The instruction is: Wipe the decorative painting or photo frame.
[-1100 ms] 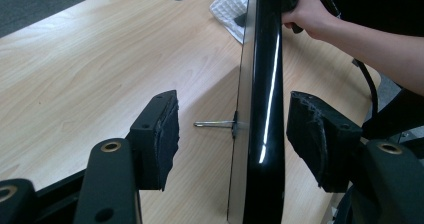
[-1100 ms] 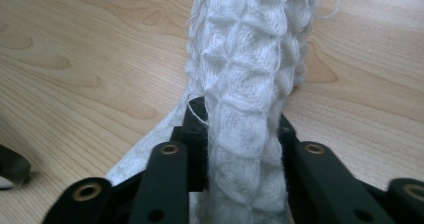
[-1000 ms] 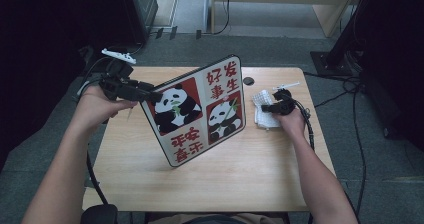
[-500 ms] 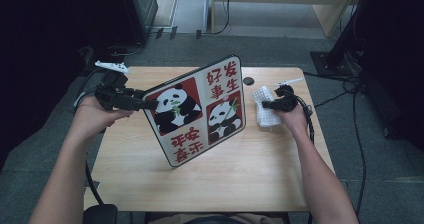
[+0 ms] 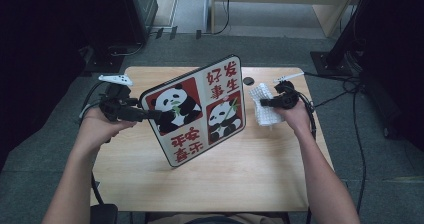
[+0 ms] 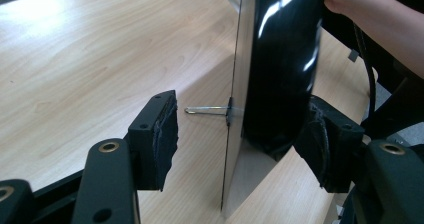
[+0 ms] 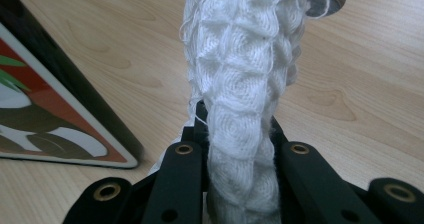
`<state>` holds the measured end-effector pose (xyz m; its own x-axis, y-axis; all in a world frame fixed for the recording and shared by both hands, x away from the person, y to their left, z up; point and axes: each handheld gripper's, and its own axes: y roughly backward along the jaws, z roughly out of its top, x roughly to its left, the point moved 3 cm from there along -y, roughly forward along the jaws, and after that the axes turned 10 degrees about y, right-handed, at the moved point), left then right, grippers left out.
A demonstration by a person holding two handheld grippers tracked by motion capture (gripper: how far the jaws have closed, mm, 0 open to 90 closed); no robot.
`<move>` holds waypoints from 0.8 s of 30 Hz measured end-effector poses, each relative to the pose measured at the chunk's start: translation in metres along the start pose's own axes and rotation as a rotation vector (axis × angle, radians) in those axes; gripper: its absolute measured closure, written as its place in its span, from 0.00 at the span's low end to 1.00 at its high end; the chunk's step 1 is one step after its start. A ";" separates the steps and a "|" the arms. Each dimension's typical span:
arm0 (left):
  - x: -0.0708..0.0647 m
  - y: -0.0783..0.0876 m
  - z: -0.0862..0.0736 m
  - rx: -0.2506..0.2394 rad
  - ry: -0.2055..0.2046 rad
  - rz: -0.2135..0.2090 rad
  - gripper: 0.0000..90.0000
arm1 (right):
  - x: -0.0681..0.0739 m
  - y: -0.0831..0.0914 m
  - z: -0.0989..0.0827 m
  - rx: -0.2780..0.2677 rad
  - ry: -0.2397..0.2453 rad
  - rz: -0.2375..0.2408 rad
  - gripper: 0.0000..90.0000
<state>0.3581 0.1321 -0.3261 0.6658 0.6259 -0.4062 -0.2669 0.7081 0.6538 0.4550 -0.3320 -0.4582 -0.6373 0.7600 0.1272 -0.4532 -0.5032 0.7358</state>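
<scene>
A panda picture board [image 5: 200, 109] with red characters stands tilted on the wooden table [image 5: 225, 184]. My left gripper [image 5: 152, 115] is at the board's left edge. In the left gripper view its jaws straddle the board [image 6: 280, 59]: the left pad [image 6: 162, 139] is clear of the front face and the right pad [image 6: 315, 144] sits close to the glossy black back. My right gripper [image 5: 265, 103] is shut on a white knitted cloth [image 5: 265, 111], raised off the table to the board's right. The cloth [image 7: 245, 59] bunches between the right gripper's jaws [image 7: 240, 154].
A small dark round disc [image 5: 248, 80] lies in the tabletop behind the cloth. Cables [image 5: 345, 91] trail off the table's right side. A thin metal pin [image 6: 205, 110] sticks out from the board's front edge. Bare wood lies in front of the board.
The left gripper has come down and in toward the board's left edge. The right gripper has risen, lifting the white cloth off the table.
</scene>
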 end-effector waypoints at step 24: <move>0.001 -0.025 -0.015 -0.041 -0.010 -0.081 0.68 | 0.021 0.028 0.026 -0.014 0.025 0.034 0.87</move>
<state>0.3544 0.1202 -0.3522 0.6929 0.5630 -0.4504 -0.2402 0.7692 0.5921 0.4456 -0.3197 -0.4172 -0.6676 0.7321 0.1356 -0.4394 -0.5344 0.7221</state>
